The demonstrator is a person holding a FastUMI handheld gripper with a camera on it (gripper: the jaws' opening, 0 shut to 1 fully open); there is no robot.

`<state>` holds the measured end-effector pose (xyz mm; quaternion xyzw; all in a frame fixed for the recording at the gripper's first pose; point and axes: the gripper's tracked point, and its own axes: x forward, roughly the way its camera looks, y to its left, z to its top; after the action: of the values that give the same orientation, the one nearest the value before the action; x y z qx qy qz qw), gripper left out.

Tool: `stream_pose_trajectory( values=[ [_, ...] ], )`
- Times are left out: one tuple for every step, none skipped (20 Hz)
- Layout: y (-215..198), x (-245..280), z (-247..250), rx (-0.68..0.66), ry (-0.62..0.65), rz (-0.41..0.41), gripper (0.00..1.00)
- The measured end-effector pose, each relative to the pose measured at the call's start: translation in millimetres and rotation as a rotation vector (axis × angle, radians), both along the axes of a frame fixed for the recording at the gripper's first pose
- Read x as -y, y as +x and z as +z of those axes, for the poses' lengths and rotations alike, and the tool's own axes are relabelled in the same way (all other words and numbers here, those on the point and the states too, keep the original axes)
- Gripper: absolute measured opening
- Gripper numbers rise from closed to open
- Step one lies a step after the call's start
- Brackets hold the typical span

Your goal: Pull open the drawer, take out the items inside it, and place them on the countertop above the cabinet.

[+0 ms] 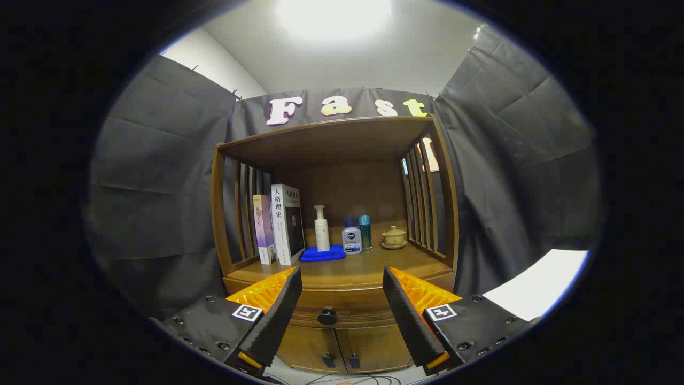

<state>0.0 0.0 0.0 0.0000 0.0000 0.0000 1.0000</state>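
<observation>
Gripper view looks straight at a wooden cabinet [342,321], and my tool [342,283] hangs in front of it with its two fingers spread wide, holding nothing. The drawer [350,309] is shut, a long band running crosswise just under the surface [342,270]. Its single dark knob [327,316] sits between my fingers, a little nearer the left one [278,315] than the right [409,318], and ahead of the tips with a gap I cannot gauge. That is what my next move turns on, I judge: push forward, ease slightly left to centre on the knob, close on it, then pull straight back along my own line of sight. Whatever lies inside the drawer is hidden while it is closed.

Below the drawer are two cupboard doors, each with one small handle. On the surface beyond my fingers I count:
- two books [278,230] standing upright at the left
- one blue cloth [322,254] with one pump bottle [321,230] on it
- two smaller bottles [358,235] side by side
- one lidded cup on a saucer [394,237] at the right
</observation>
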Motion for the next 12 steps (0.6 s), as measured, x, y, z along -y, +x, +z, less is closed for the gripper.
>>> stream_pose_trajectory(
  values=[
    [0.5, 0.1, -0.5, 0.000, 0.001, -0.001, 0.96],
    [1.5, 0.6, 0.2, -0.001, 0.002, -0.002, 0.96],
    [1.1, 0.9, 0.0, 0.000, 0.005, -0.003, 0.96],
    [1.0, 0.7, 0.1, -0.001, 0.006, -0.002, 0.95],
    [0.9, 0.8, 0.3, -0.001, 0.006, -0.003, 0.95],
    [0.6, 0.9, 0.4, -0.001, 0.004, -0.003, 0.95],
    [0.8, 0.3, -1.3, -0.002, 0.003, -0.002, 0.95],
    [1.1, -0.1, -2.5, -0.004, 0.004, 0.000, 0.95],
    [1.1, -1.1, -2.9, -0.006, 0.005, 0.001, 0.95],
    [1.2, -1.9, -4.1, -0.007, 0.005, 0.003, 0.95],
    [1.2, -2.8, -4.0, -0.007, 0.003, 0.004, 0.95],
    [0.7, -3.5, -5.1, -0.007, 0.000, 0.006, 0.95]
  ],
)
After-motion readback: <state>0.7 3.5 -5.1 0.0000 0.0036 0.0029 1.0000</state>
